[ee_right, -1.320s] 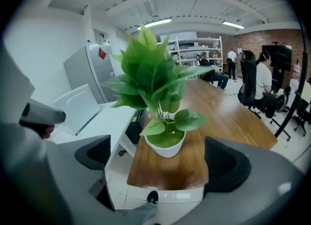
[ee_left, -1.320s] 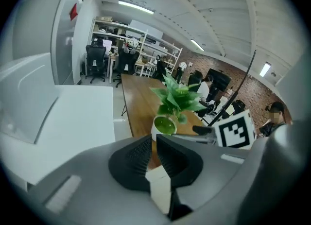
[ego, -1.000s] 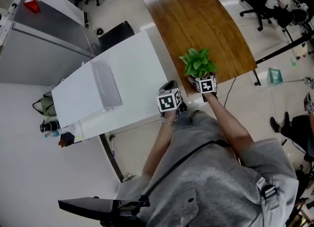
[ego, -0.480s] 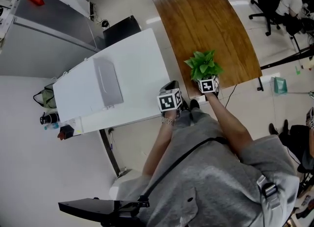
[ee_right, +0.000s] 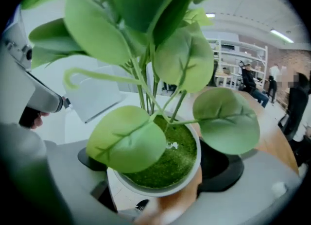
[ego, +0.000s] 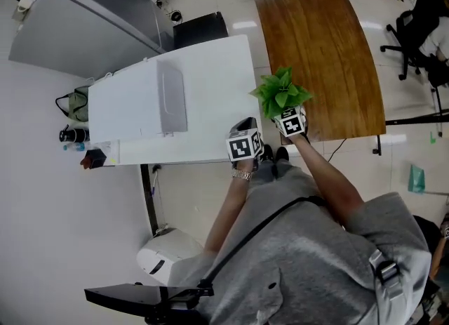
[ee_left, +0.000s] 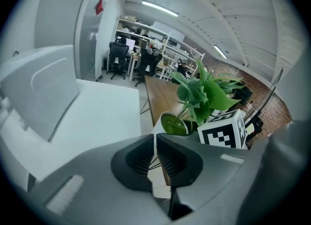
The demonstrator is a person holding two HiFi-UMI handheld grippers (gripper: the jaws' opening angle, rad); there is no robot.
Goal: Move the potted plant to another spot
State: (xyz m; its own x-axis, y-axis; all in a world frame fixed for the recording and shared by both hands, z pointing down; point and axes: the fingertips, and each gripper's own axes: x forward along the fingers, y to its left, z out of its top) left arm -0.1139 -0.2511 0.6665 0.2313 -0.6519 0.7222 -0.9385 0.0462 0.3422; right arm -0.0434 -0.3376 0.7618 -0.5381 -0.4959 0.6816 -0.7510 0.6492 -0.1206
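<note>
The right hand-held gripper (ee_right: pixel 158 170) has the plant (ego: pixel 280 92) by its white pot (ee_right: pixel 146 187). The pot sits between the two dark pads, which press on its sides, and the jaws are closing a little on it while standing wide apart. Green moss fills the pot, and the round leaves rise toward the camera.

In the head view the plant is at the near left corner of the wooden table (ego: pixel 323 43), just beside the edge of the white table (ego: pixel 210 92). In the right gripper view, wood and floor (ee_right: pixel 114 187) show under the pot, so it seems to be off the surface.

The left hand-held gripper (ee_left: pixel 155 158) holds nothing: its jaws are together, with only a thin slit between the ribbed pads. It is over the near edge of the white table, just left of the plant. A grey box (ego: pixel 170 99) lies further back on the white table.
</note>
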